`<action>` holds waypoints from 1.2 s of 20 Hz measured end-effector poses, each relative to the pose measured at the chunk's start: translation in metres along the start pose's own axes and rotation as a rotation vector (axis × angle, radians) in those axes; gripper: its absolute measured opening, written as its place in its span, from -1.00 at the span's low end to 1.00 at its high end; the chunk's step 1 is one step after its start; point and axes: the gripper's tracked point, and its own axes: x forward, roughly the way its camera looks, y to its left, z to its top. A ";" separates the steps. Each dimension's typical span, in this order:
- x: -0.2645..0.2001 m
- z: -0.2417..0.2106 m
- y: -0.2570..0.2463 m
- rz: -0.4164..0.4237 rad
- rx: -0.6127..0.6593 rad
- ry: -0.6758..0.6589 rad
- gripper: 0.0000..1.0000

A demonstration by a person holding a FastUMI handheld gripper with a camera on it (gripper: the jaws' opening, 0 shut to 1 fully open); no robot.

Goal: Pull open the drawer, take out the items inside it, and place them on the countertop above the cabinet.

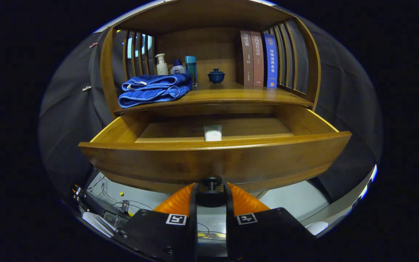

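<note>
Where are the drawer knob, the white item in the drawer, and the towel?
Knob (pixel 211 181): gripper view, on its round head between the claw's fingers.
White item (pixel 212 134): gripper view, its middle, just behind the drawer front.
Towel (pixel 154 90): gripper view, middle of the folded stack on the countertop.

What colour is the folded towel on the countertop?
Blue towel, clearest in the gripper view.

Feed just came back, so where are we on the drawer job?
Done: the drawer stands pulled open. In hand: the gripper is shut on the drawer knob, both fingers against it. Left: a small white item lies inside the drawer near its front wall; it must go up onto the countertop beside the blue towel.
</note>
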 end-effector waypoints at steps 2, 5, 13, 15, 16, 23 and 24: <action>-0.009 -0.006 0.000 -0.004 -0.008 0.007 -0.30; -0.021 -0.021 0.000 0.000 0.001 0.036 -0.30; -0.029 -0.032 0.000 0.002 0.005 0.066 -0.30; -0.029 -0.035 -0.002 0.002 0.003 0.104 -0.20; -0.033 -0.034 -0.001 0.002 0.009 0.118 -0.15; -0.084 0.022 0.010 -0.025 0.063 0.043 0.98; -0.083 0.035 0.013 -0.017 0.046 0.031 0.98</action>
